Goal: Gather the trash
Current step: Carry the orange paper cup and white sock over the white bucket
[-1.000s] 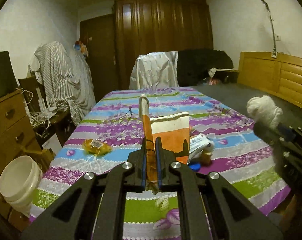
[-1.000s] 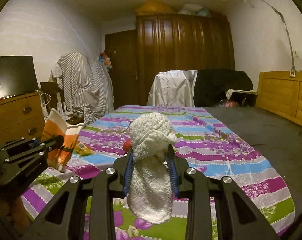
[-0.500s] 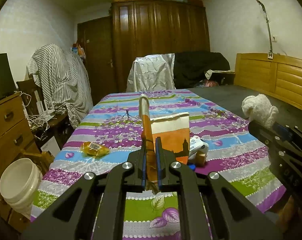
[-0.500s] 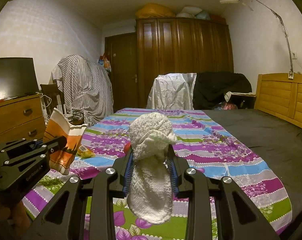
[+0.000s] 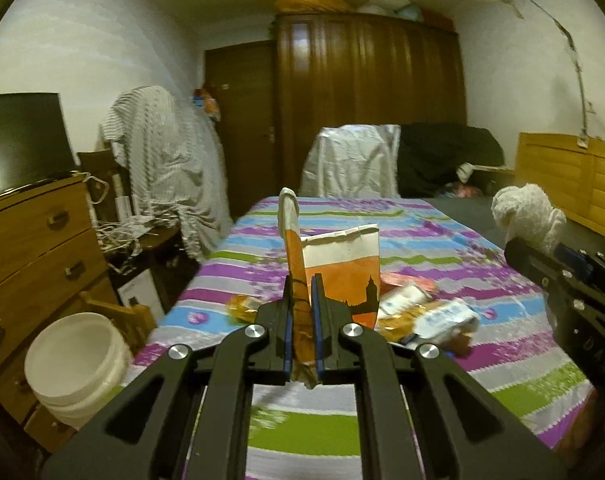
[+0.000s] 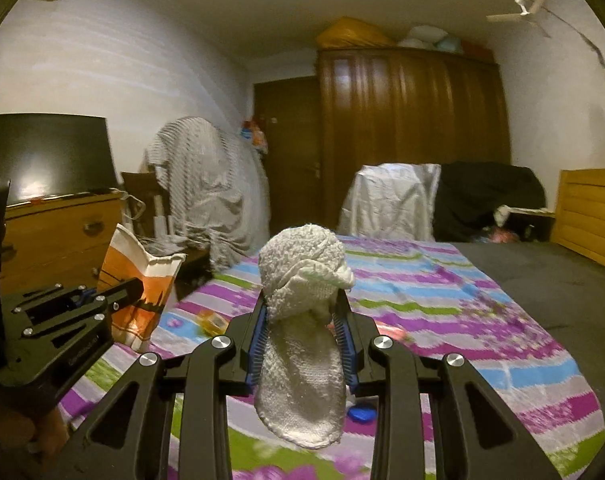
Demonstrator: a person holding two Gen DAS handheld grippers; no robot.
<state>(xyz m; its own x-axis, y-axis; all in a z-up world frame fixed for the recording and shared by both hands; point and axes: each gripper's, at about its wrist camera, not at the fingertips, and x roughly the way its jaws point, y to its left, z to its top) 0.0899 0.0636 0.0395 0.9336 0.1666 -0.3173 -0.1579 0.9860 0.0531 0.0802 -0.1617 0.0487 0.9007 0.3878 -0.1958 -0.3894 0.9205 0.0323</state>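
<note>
My left gripper [image 5: 302,320] is shut on the edge of an orange and white paper bag [image 5: 342,272], held open above the striped bedspread [image 5: 382,432]. The bag also shows in the right wrist view [image 6: 142,280] at the left. My right gripper [image 6: 304,332] is shut on a crumpled white cloth [image 6: 302,320], held above the bed. The cloth shows in the left wrist view [image 5: 522,212] at the right. Wrappers [image 5: 434,316], a yellow packet [image 5: 242,304] and a blue cap [image 6: 360,414] lie on the bedspread.
A wooden dresser [image 5: 34,248] with a dark screen [image 5: 22,140] stands at the left, a white bucket [image 5: 74,364] beside it. A draped chair [image 5: 166,168] and a wardrobe [image 5: 366,100] stand beyond. A wooden headboard [image 5: 574,192] is at the right.
Both grippers have drawn back and up from the bed, so the room looks farther. The bag and the cloth stay gripped.
</note>
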